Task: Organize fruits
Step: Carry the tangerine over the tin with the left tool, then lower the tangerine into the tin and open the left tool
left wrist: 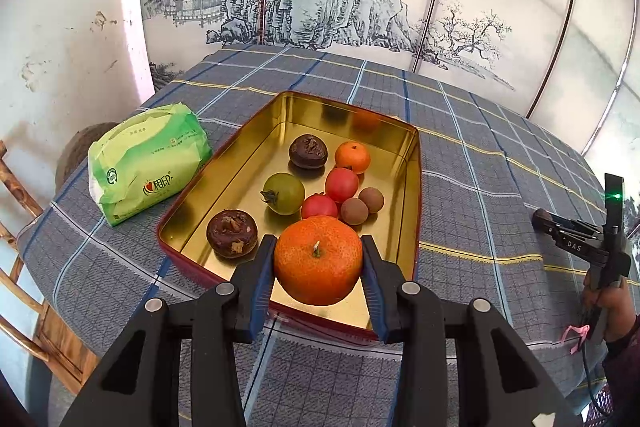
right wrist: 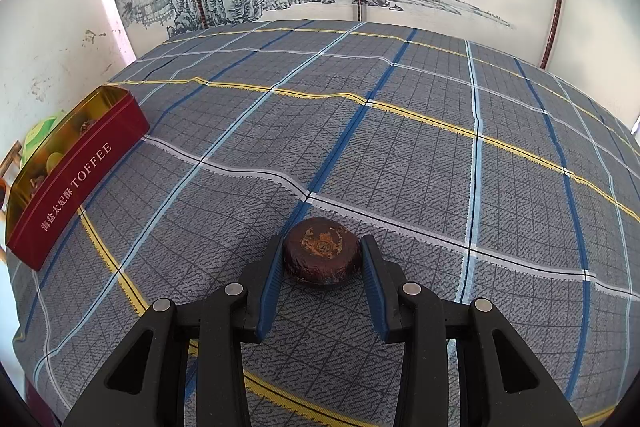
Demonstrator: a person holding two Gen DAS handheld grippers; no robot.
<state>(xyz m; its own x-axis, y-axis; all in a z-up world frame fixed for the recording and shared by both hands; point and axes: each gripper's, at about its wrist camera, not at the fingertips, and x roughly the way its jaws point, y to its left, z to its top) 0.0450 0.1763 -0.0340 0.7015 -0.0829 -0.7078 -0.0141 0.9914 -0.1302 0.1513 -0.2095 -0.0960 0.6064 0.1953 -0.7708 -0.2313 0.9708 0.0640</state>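
The left claw (left wrist: 319, 259) is clamped on a mandarin (left wrist: 318, 261) above the toffee tin's (left wrist: 414, 187) near end. Lower it into the bare spot, then release. The right claw (right wrist: 322, 259) grips a dark fruit (right wrist: 321, 251) on the counter (right wrist: 440, 147).

Both views are bright with even daylight and sharp at the centre. The gold inside of the red rectangular tin (left wrist: 248, 147) mirrors fruit and glares. Shadows stay soft. Fisheye distortion bows the plaid-covered table (right wrist: 440, 167), with dark corner vignettes.
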